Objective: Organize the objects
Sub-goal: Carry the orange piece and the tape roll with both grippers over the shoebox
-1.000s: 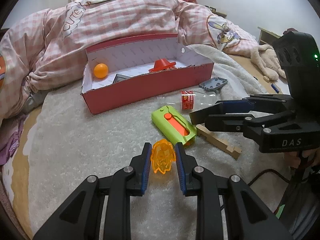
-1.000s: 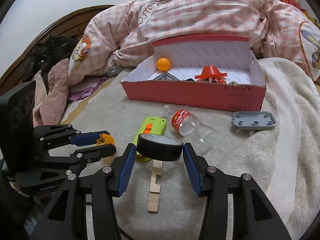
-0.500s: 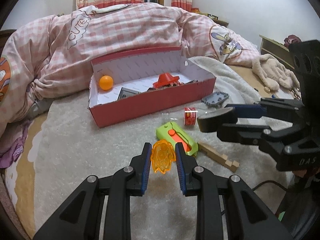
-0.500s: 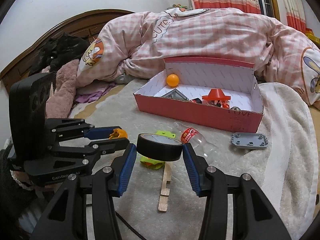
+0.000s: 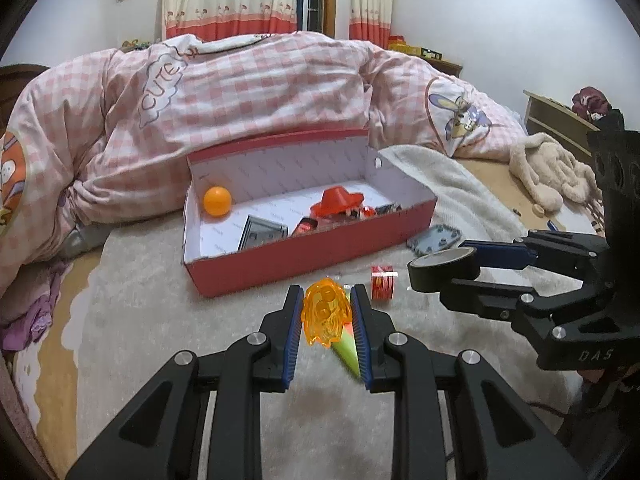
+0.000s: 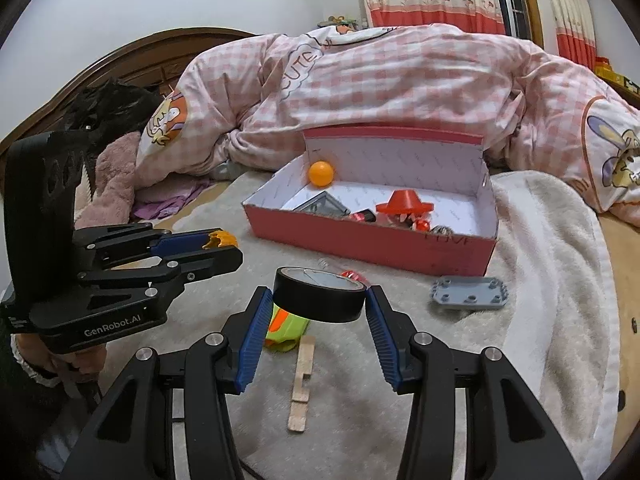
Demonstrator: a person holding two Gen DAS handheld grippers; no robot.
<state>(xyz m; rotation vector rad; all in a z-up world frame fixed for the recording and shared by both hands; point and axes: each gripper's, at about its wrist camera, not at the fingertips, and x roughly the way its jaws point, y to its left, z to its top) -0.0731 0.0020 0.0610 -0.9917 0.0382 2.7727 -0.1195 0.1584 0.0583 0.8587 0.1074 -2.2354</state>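
Left gripper (image 5: 325, 316): clenched on the translucent orange toy (image 5: 326, 317), now lifted clear of the fleece blanket (image 5: 160, 320).
Right gripper (image 6: 319, 300): grasping the black tape roll (image 6: 319, 295), risen too.
Red box (image 5: 320, 258): ahead of both claws, open, already holding 1 orange ball (image 5: 217, 200).
Meaning: 2 items airborne, drop-off next.
Below the claws: green toy (image 6: 286, 326), wooden clothespin (image 6: 301, 384).

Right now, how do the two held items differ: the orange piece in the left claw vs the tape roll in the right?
The orange translucent toy is see-through and lumpy; the black tape roll is opaque and a smooth ring. The toy is narrow, so the left claw stands nearly closed; the roll is wider, so the right claw stands further apart. Both are clamped and lifted clear of the blanket, short of the red box.
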